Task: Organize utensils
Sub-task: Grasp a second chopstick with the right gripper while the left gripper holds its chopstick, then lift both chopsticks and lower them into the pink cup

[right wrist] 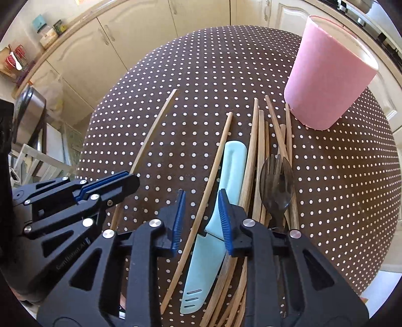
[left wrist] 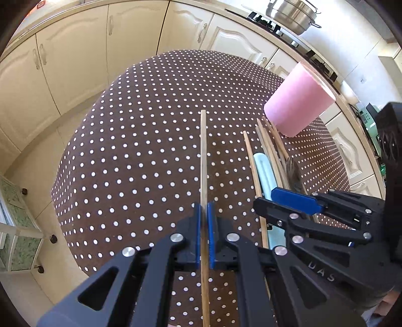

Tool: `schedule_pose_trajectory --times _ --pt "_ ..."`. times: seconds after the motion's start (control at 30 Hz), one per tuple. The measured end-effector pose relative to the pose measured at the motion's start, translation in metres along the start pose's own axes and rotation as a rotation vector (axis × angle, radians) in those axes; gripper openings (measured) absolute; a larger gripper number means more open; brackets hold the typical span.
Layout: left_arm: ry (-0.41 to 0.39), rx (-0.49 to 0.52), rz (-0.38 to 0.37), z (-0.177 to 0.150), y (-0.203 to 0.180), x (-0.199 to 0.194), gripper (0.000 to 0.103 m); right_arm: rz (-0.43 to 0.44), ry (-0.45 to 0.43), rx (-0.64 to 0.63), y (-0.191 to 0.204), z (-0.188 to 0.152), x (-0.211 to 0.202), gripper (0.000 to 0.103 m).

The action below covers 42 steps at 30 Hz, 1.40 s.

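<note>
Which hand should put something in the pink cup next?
Probably the left. Its fingers are already shut on a thin wooden chopstick, ready to carry to the pink cylindrical cup. The right fingers are only straddling another chopstick and a pale blue knife.

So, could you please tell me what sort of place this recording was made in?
Most likely a home kitchen: cream cabinet doors run under a counter, a steel pot sits on a hob, and a table under a brown polka-dot cloth holds chopsticks and a pink holder.

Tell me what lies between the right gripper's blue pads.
In the right wrist view, one wooden chopstick and the pale blue knife lie between the right gripper pads.
</note>
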State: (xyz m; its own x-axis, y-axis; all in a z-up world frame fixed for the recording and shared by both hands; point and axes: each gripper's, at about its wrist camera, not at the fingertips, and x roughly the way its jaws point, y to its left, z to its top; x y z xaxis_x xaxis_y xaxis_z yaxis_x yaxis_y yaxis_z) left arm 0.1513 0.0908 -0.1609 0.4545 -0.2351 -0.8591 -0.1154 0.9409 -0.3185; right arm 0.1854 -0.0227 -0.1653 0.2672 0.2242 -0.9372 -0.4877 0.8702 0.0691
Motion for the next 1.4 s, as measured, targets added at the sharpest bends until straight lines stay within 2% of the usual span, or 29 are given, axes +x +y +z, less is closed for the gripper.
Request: schedule_pose_trajectory --times 0.1,0.17,0.23,0.4,0.5,0.67,0.87,0.97,1.13,1.17,1.33,1.4 --pt "-0.006 0.001 0.006 -0.001 0.003 -0.002 0.005 -0.013 0.016 -0.006 0.007 0.007 0.004 0.019" --pt "-0.009 0.004 0.006 -0.002 0.003 -0.003 0.005 0.003 0.042 -0.007 0.017 0.007 0.009 0.019" --pt "-0.009 0.008 0.002 -0.002 0.002 -0.004 0.005 -0.025 0.044 -0.025 0.027 0.005 0.013 0.019" --pt "-0.014 0.019 -0.011 -0.002 -0.001 -0.006 0.005 -0.041 0.057 0.011 0.024 0.007 0.026 0.018" --pt "-0.012 0.017 -0.018 -0.001 -0.001 -0.004 0.005 -0.069 0.016 0.018 0.024 0.011 0.028 0.009" --pt "-0.043 0.024 -0.048 0.002 -0.003 -0.011 0.005 0.018 -0.066 0.055 0.01 0.01 0.022 0.006" --pt "-0.17 0.059 -0.129 0.01 -0.014 -0.04 0.005 0.157 -0.265 0.106 -0.009 0.004 -0.023 0.006" --pt "-0.293 0.113 -0.177 0.018 -0.027 -0.067 0.005 0.193 -0.412 0.123 -0.019 -0.003 -0.055 0.006" --pt "-0.492 0.192 -0.281 0.042 -0.062 -0.1 0.005 0.21 -0.699 0.15 -0.051 -0.011 -0.11 0.006" --pt "-0.538 0.213 -0.303 0.048 -0.071 -0.105 0.005 0.184 -0.768 0.151 -0.059 -0.011 -0.121 0.006" --pt "-0.75 0.247 -0.424 0.071 -0.109 -0.116 0.005 0.149 -1.004 0.16 -0.089 -0.001 -0.15 0.006" --pt "-0.838 0.27 -0.424 0.083 -0.123 -0.11 0.005 0.117 -1.064 0.159 -0.096 0.005 -0.149 0.006"
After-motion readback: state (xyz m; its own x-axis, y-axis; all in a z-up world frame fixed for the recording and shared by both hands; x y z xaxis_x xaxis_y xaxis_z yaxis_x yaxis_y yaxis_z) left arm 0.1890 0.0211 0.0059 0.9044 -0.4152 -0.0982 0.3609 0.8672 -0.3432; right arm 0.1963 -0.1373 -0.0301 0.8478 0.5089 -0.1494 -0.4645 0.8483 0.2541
